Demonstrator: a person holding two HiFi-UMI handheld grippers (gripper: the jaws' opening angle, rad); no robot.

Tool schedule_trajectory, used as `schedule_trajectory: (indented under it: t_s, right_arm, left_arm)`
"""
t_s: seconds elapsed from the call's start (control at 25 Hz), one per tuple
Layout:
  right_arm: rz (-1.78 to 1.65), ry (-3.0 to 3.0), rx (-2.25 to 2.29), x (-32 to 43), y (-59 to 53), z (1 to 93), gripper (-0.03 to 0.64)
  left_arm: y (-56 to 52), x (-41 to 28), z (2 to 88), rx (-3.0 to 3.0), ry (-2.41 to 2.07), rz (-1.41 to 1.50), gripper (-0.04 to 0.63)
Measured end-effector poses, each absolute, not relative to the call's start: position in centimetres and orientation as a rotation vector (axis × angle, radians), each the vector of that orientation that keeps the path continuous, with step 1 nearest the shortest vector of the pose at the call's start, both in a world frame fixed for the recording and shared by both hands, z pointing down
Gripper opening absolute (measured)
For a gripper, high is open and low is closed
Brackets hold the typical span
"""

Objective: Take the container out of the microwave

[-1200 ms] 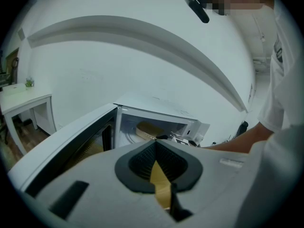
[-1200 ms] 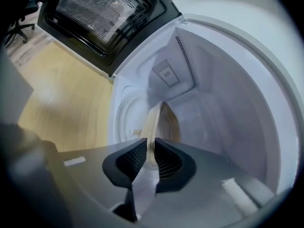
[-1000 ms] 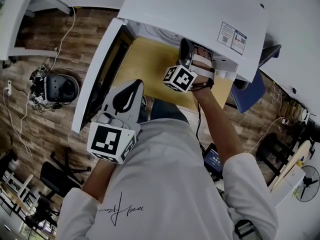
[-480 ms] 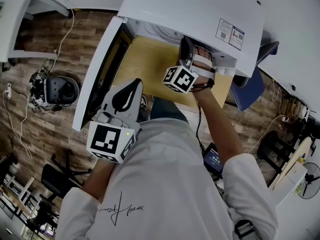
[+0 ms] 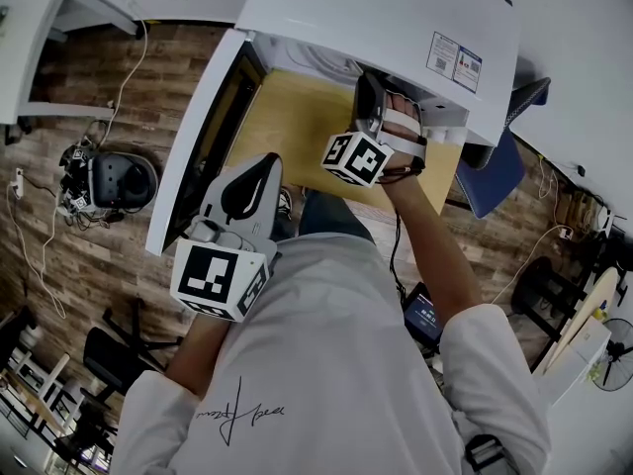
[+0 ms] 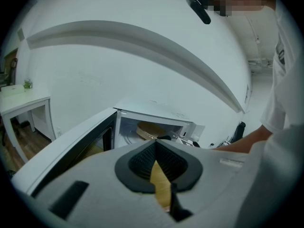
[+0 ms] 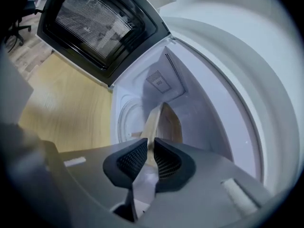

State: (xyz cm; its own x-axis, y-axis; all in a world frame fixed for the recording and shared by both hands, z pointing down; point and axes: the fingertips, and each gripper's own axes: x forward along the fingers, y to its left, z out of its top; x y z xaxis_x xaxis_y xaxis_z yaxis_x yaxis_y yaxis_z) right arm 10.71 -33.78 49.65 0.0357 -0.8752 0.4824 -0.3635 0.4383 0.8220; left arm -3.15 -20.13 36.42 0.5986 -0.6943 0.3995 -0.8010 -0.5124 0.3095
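Two hand-held grippers are in play, but only one does any work. The right hand-held gripper (image 7: 151, 151) is clenched on the thin upper edge of the container (image 7: 163, 121), its ribbed black pads pinching that one wall from both sides. The container is ahead of the jaws, inside the microwave (image 5: 376, 18), just above or on the pale round turntable (image 7: 124, 123); I cannot tell whether it has cleared it. The left hand-held gripper (image 6: 155, 146) is held back over the bench (image 5: 297, 117), jaws together at the tips and grasping nothing. The main risk, as I judge it, lies in the grip itself. A single pinch on a thin rim lets the container hang and swing from that edge, so it could tilt, spill whatever it holds, or slide out of the pads. Squeezing harder might buckle the wall instead. Drawing it out carelessly could catch the far rim on the cavity's opening, or knock it against the open door (image 7: 102, 27) standing to this gripper's left. The container looks tan, matte and thin-walled, perhaps paper or pressed fibre, with a curved side. The cavity is smooth white enamel, the door glossy black with a fine perforated mesh, and the bench pale yellow wood grain.
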Motion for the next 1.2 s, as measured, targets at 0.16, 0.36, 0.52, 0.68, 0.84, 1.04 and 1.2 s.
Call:
schedule_trajectory:
  t_s: [0.16, 0.36, 0.52, 0.68, 0.84, 1.04, 1.2]
  right_arm:
    - [-0.561, -1.559, 1.132, 10.4, -33.4, 49.4, 0.058]
    - [-0.546, -1.575, 1.136, 10.0, -32.8, 49.2, 0.058]
    - [-0.529, -1.58, 1.144, 10.0, -32.5, 49.1, 0.058]
    - [-0.517, -1.585, 1.15, 9.8, -32.0, 48.9, 0.058]
    - [-0.506, -1.584, 1.154, 9.7, -31.5, 48.9, 0.058]
    - [-0.497, -1.591, 1.156, 9.6, -30.8, 48.8, 0.058]
    - [-0.483, -1.596, 1.162, 9.6, -30.3, 48.6, 0.058]
  left_arm:
    - [-20.0, -3.2, 36.2, 2.378, -1.183, 0.31, -0.006]
    - [-19.7, -3.6, 36.0, 2.387, -1.181, 0.299, -0.006]
    - [-19.5, -3.8, 36.0, 2.392, -1.176, 0.303, -0.006]
    - [-19.3, -3.8, 35.9, 2.402, -1.168, 0.306, -0.006]
    - [-19.1, -3.9, 35.7, 2.413, -1.162, 0.309, -0.006]
    - [-18.8, -4.0, 35.6, 2.423, -1.161, 0.308, -0.006]
    - [-18.5, -4.1, 35.4, 2.431, -1.158, 0.305, -0.006]
